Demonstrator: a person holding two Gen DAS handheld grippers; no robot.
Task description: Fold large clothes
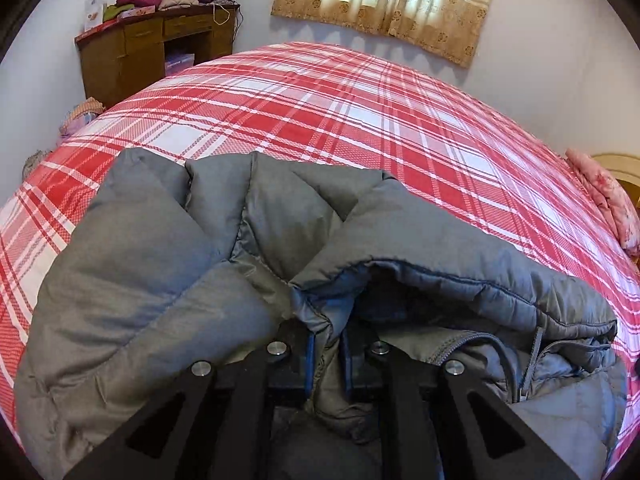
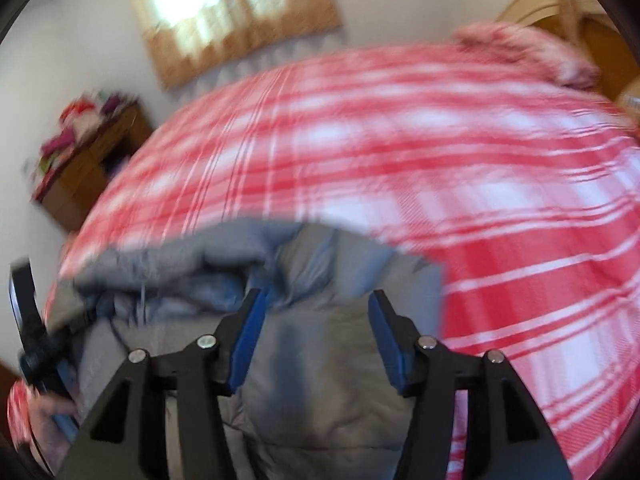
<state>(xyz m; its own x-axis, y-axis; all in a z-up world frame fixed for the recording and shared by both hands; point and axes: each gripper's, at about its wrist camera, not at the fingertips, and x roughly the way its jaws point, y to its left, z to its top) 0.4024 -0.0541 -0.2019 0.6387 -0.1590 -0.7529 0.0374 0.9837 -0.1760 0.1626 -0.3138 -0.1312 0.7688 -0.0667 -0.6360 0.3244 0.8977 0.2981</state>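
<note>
Because the grey padded jacket (image 1: 168,264) is thick, quilted and full of air, it will likely handle as a light but bulky, springy thing: soft to the pinch, quick to puff back open after a fold, and probably a little slick on its smooth shell. It lies bunched on the bed (image 1: 360,120), on the red and white plaid cover at the near edge, with its lining, a zip and a drawcord (image 1: 532,360) showing at the right side of the left wrist view.

The left tongs (image 1: 326,344) are closed on a gathered ridge of the jacket's fabric, which runs down between the blue pads. The right tongs (image 2: 316,332) stand open over a smooth grey panel of the jacket with nothing pressed between the pads; that view is blurred, so finer detail is lost. At its left edge the other gripper and part of a hand (image 2: 44,412) show.

A thin edge or seam seems the better place to hold: a hem, the collar line or the zip border, where the padding is flatter and the pads can bite. A fat quilted bulge would likely squeeze out. Pressing each fold flat should help it stay.
</note>
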